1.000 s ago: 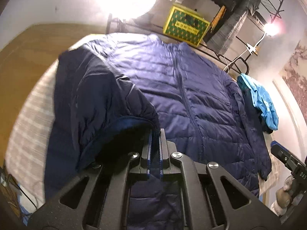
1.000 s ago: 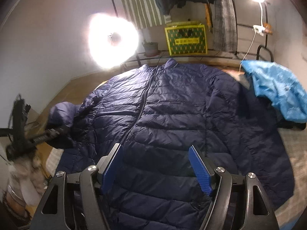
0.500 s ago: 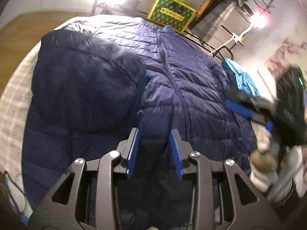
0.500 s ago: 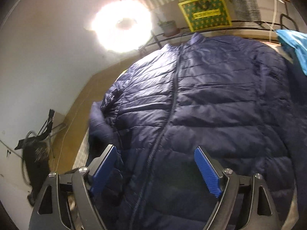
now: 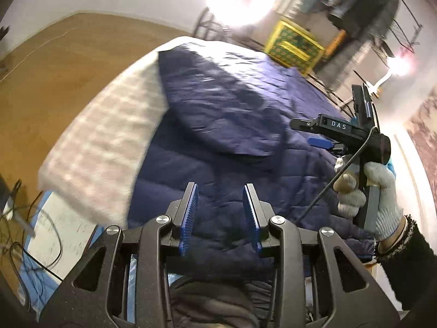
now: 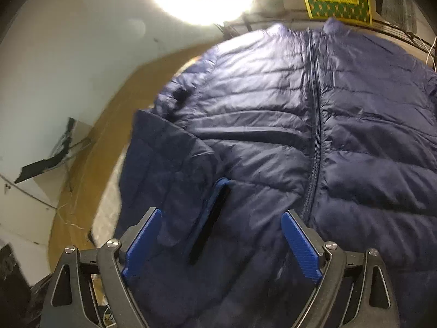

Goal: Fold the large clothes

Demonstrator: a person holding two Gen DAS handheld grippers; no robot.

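Sleeve released, folded across navy jacket

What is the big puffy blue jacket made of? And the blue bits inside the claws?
The big navy quilted puffer jacket looks like thin, slightly shiny nylon-type fabric with soft filling: stitched rows puff up and catch the lamp light. The blue ribbed pads inside the left claw look like matte rubber or plastic with fine grooves; which one is unclear.
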